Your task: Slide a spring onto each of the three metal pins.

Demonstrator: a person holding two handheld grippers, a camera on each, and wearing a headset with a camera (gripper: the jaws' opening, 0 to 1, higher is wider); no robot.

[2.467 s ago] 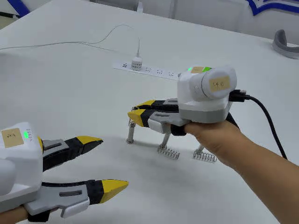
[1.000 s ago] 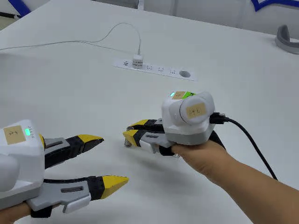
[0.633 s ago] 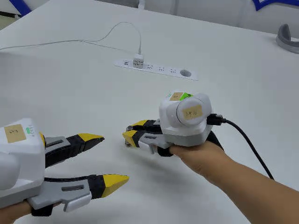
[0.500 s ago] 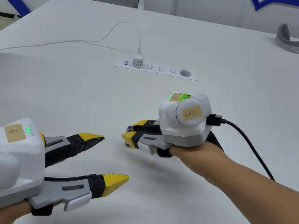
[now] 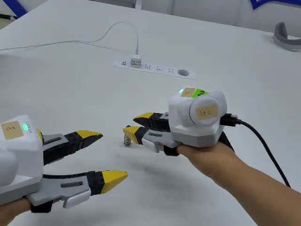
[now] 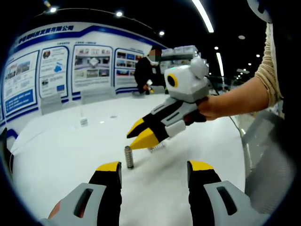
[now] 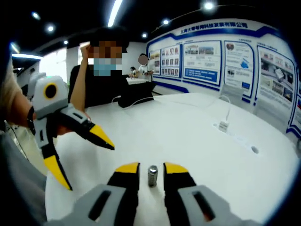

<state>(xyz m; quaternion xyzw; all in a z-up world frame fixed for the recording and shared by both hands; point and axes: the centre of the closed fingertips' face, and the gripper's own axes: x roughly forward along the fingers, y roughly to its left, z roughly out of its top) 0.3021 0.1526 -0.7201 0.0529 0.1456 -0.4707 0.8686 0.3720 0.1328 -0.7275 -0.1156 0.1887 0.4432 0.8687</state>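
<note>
1. Head view. On the white workbench (image 5: 70, 70) we find a short upright metal pin (image 5: 127, 137) with a grey coiled steel spring (image 5: 126, 141) apparently seated round it. The black, yellow-tipped right gripper (image 5: 136, 125) lies just beside the pin, tips low over the bench. The matching left gripper (image 5: 105, 156) hovers near, well clear of the pin.

2. Left gripper view. We see the left gripper's jaws wide apart and empty, touching nothing. The pin stands ahead between them. A loose spring (image 6: 157, 147) lies on the bench under the right gripper.

3. Right gripper view. The right gripper's jaws stand narrowly apart with the pin upright in the gap. We see daylight on both sides, so we judge nothing is clamped or touched.

4. Assessment. We judge that one pin is dressed and that the step in hand is to leave it standing and go for the loose spring. To do this well, back the right gripper straight off along its own line. Keep the gap even so neither jaw clips the pin and tips it.
</note>
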